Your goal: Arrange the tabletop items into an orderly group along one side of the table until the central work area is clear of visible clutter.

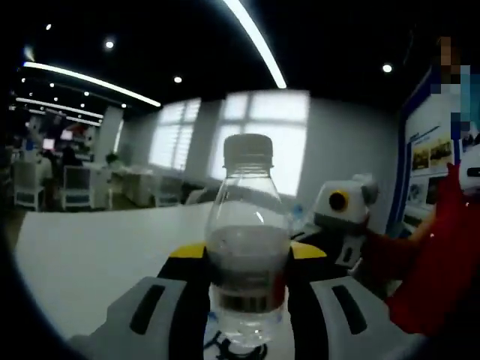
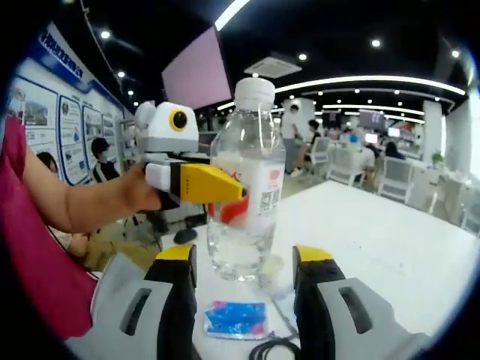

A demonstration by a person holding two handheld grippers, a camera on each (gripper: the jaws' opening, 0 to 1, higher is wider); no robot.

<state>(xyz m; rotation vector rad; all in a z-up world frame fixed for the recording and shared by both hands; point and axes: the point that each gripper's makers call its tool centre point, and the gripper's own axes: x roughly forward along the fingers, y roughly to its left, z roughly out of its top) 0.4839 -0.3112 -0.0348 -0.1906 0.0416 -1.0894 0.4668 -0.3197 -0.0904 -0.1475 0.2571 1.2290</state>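
Left tool grips the upright water bottle; right tool, jaws wide, near it above the tabletop.

Beyond the white bench, bright windows face an office where white chairs stand, with posters lining the blue-trimmed wall beside it.

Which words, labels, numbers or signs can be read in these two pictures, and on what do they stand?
No text can be read.
Bottle label: red print and a square code, too blurred.
Wall posters: a white line on the blue band, too small.
Wall posters: photos and text, blurred.
Blue packet on the table: pattern only, no letters readable.
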